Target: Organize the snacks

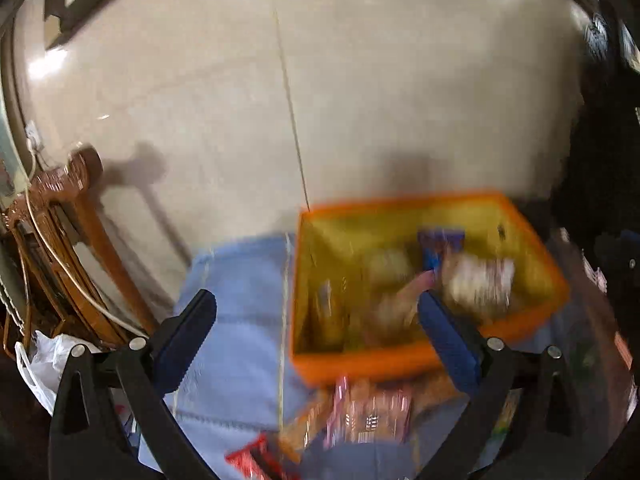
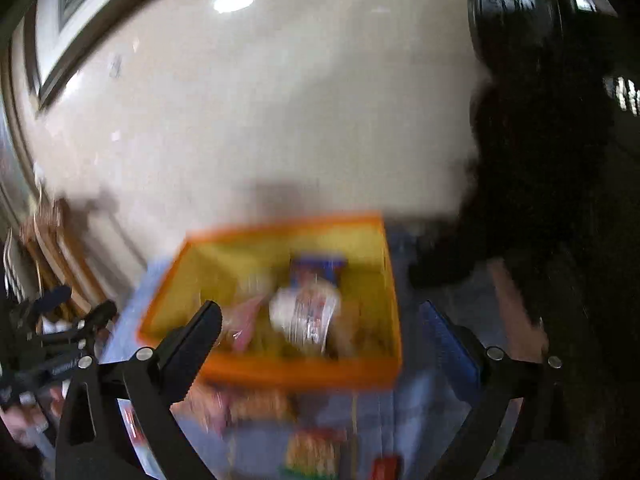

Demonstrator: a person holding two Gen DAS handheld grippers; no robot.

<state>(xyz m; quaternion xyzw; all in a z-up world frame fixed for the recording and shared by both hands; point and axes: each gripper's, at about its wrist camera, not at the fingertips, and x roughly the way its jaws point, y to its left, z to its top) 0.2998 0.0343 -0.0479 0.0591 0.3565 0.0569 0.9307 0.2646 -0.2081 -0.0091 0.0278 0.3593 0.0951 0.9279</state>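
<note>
Cloth light blue; wall cream, glossy.

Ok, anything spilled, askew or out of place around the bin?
Nothing spilled. Several snack packets lie loose on the blue cloth in front of the orange bin, not yet inside. Blur hides any damage.

A pale blue quilted cloth covers the surface, behind it stands a glossy cream wall with a dark-framed picture, and at the left are brown carved wooden furniture, a white cable and a white plastic bag
</note>
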